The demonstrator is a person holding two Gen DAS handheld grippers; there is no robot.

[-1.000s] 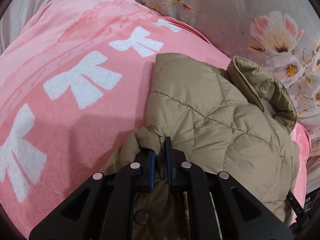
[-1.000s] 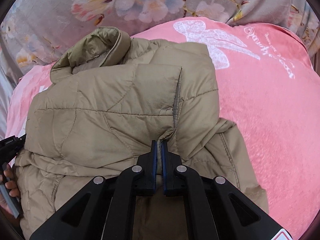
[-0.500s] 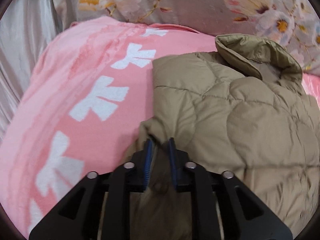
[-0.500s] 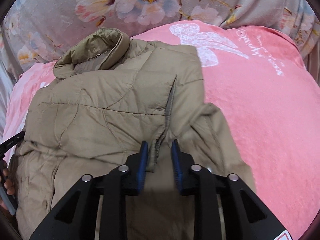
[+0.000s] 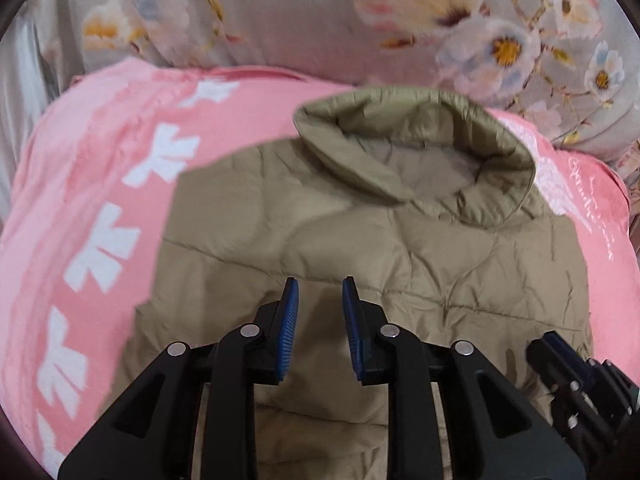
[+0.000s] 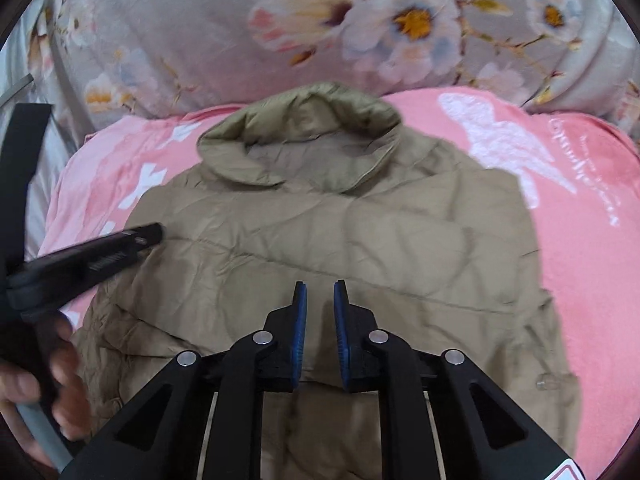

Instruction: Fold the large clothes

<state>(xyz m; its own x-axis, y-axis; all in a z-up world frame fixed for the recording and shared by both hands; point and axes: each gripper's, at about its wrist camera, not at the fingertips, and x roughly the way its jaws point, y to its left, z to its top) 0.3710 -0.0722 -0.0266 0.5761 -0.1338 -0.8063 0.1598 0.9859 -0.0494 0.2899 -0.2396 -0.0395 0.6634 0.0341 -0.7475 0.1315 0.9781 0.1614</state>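
Observation:
A khaki quilted jacket (image 5: 400, 248) (image 6: 360, 232) lies on the pink blanket (image 5: 88, 184) (image 6: 592, 280), collar (image 5: 420, 136) at the far end and both sides folded in. My left gripper (image 5: 320, 292) hovers over the jacket's near middle, its jaws opening, with nothing between the blue pads. My right gripper (image 6: 319, 292) also hovers above the jacket, a small gap between its pads, jaws closing on nothing. In the right wrist view the left gripper (image 6: 100, 252) reaches in from the left, held by a hand (image 6: 44, 380). The right gripper's tip (image 5: 576, 376) shows low right in the left wrist view.
Grey bedding with a flower print (image 5: 440, 32) (image 6: 360, 28) rises behind the pink blanket. White bow prints (image 5: 104, 252) run along the blanket's left side, and a white butterfly print with script (image 6: 516, 148) lies to the right of the jacket.
Both grippers let go of the jacket's folded-in edges, opened and drew back and up. The jacket now lies flatter, sides folded in, with the collar facing both cameras.

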